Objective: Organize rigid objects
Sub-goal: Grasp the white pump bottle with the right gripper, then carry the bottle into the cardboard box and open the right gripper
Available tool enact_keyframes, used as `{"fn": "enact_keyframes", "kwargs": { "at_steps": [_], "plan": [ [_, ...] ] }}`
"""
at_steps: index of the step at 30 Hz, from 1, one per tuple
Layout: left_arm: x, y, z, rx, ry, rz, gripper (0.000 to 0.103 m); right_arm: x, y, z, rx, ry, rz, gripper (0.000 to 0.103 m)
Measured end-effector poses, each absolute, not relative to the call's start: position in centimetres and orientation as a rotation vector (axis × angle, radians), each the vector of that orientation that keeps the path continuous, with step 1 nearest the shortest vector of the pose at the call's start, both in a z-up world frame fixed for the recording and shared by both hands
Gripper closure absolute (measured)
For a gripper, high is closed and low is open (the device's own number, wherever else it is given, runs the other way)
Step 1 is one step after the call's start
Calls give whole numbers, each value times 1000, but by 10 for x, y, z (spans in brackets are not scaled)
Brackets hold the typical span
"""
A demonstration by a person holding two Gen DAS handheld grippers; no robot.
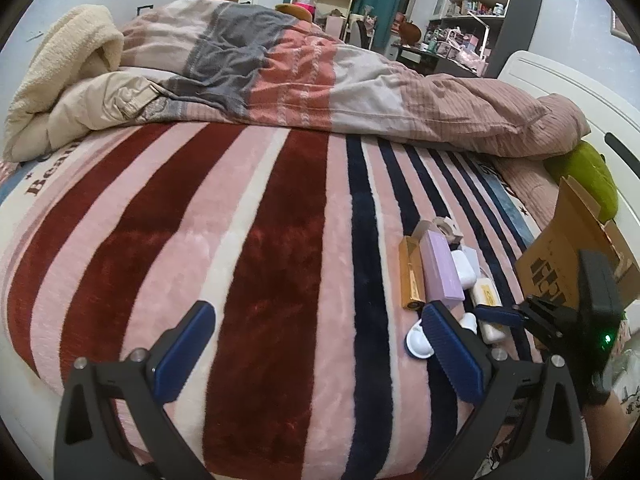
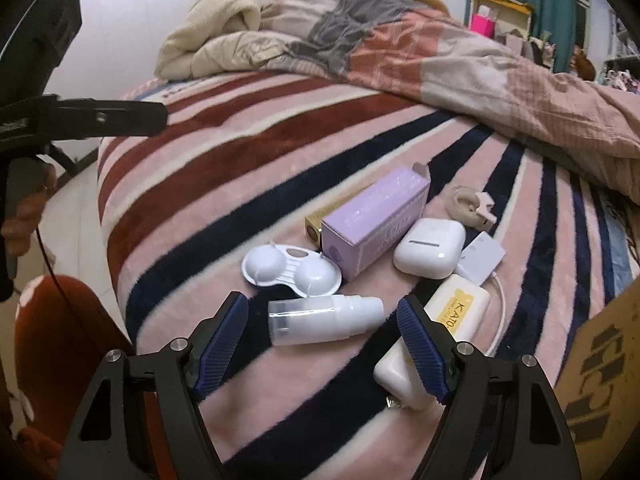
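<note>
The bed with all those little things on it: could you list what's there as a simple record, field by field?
surface: striped blanket on a bed
nearest item: clear bottle, lying on its side
beside it: white twin-dome case
boxes: lilac box with a gold box behind it
others: white pod case; cream KATO tube; tape roll
container: cardboard box, at right edge
left gripper: open, holding nothing
right gripper: open, either side of the bottle, not gripping

I see a striped pink, maroon and navy blanket [image 2: 280,152], a lilac box [image 2: 372,224], and white cases [image 2: 430,254].
</note>
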State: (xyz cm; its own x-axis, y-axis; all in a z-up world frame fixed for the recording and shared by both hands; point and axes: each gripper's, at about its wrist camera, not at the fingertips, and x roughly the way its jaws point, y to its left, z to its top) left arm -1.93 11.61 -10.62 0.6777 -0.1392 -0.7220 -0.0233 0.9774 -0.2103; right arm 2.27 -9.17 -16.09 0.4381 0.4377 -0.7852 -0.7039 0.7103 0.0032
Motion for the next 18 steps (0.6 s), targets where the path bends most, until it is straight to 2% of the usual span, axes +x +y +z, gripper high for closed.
{"fn": "enact_keyframes", "kwargs": {
  "at_steps": [2,8,13,16,18],
  "plan": [
    [-19,114,-106,-205,834,-93,1,28,-91,-164,-367,889,746,45],
    [-9,99,-97,-196,901,-290,1,27,-87,-158,-403,910,770,45],
    [0,68,-67,-166,939,-489,3,5,-82,-116,-407,806,849,45],
    [8,44,-45,-153,960,-603,17,-9,-84,-83,-401,717,878,45],
    [13,26,-30,-139,971,-666,33,-16,-88,-62,-403,658,877,45]
  ]
}}
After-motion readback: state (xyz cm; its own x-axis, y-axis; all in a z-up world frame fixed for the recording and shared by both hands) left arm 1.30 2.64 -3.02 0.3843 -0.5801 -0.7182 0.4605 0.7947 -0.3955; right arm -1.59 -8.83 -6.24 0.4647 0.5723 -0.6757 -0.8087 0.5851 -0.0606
